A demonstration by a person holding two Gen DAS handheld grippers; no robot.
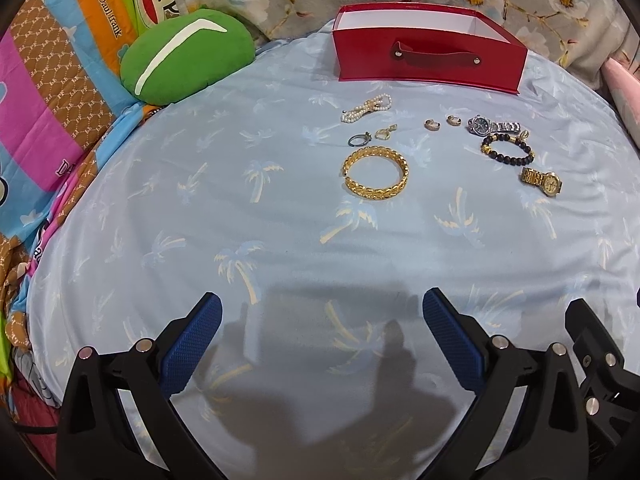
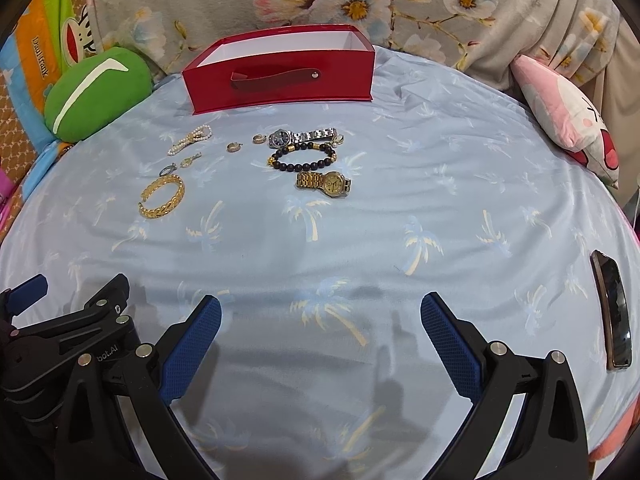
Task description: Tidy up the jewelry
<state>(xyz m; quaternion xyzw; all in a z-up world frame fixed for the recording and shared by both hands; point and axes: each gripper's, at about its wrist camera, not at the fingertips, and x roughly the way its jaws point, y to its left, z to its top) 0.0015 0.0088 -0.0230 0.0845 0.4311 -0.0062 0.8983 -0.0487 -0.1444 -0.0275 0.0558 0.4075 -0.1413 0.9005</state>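
An open red box (image 1: pixel 428 58) (image 2: pixel 280 80) stands at the far side of the blue bedsheet. In front of it lie a gold bangle (image 1: pixel 375 173) (image 2: pixel 162 197), a pearl bracelet (image 1: pixel 366 108) (image 2: pixel 190 140), small rings (image 1: pixel 432 124) (image 2: pixel 234 147), a silver watch (image 1: pixel 494 125) (image 2: pixel 300 137), a black bead bracelet (image 1: pixel 508 148) (image 2: pixel 304 159) and a gold watch (image 1: pixel 542 181) (image 2: pixel 324 181). My left gripper (image 1: pixel 322 308) is open and empty, well short of the jewelry. My right gripper (image 2: pixel 320 308) is open and empty too, beside the left one.
A green cushion (image 1: pixel 188 56) (image 2: pixel 96 92) lies at the back left. A pink pillow (image 2: pixel 568 116) lies at the back right. A phone (image 2: pixel 612 308) rests on the sheet at the right. Flowered bedding (image 2: pixel 360 0) rises behind the box.
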